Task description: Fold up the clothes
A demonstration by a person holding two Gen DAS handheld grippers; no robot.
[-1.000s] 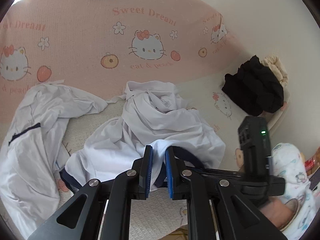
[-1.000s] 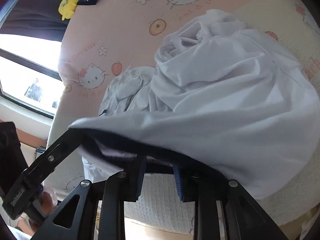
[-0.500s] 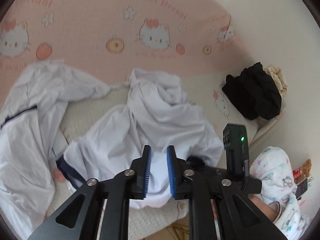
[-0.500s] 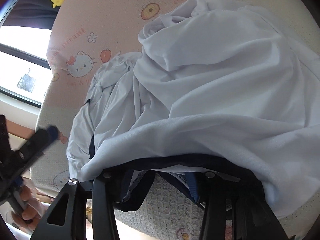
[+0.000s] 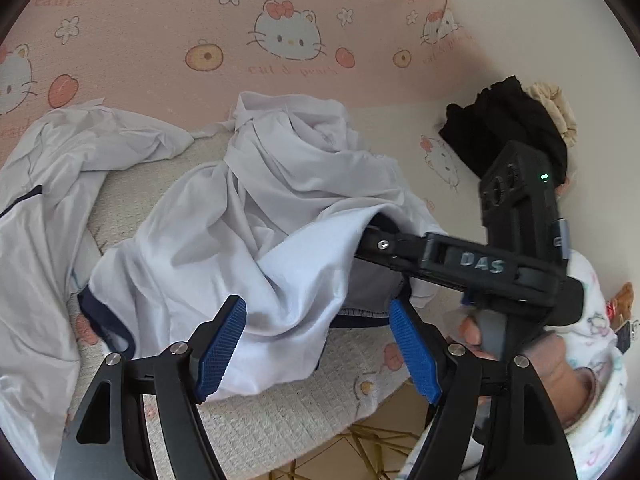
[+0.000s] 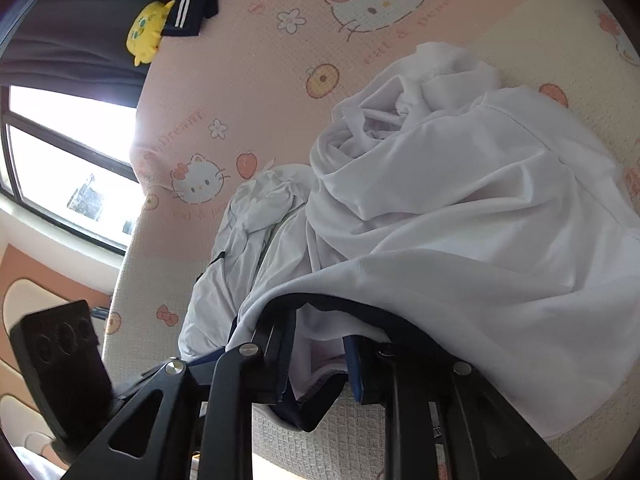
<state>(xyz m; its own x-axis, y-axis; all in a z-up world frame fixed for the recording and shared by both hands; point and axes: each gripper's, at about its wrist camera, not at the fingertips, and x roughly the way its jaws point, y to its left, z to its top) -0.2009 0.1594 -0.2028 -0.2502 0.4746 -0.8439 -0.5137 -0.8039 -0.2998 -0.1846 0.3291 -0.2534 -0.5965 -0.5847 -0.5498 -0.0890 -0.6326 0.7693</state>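
A crumpled white shirt (image 5: 280, 216) with navy trim lies on the pink cat-print bed sheet (image 5: 160, 40). My left gripper (image 5: 316, 312) hovers just above the shirt's near fold. Its jaws are opening wide, cloth lies below the gap, and the blue pads (image 5: 220, 344) touch nothing. My right gripper (image 6: 320, 356) is tucked under the navy hem of the shirt (image 6: 460, 208). Its jaws are closing on a bunched fold of that hem. In the left wrist view its black frame (image 5: 472, 260) reaches under the shirt from the right, fingertips hidden by cloth.
A second white garment (image 5: 40, 220) sprawls at the left. A black clothes pile (image 5: 504, 128) and a beige item (image 5: 556, 112) sit by the wall at right. A yellow plush (image 6: 146, 32), a striped navy garment (image 6: 192, 4) and a window (image 6: 60, 160) are beyond. The bed's edge is near.
My left gripper went from shut on the shirt's edge to wide open, let the cloth drop, and sank toward it. The right gripper spread wider under the hem, then narrowed again.
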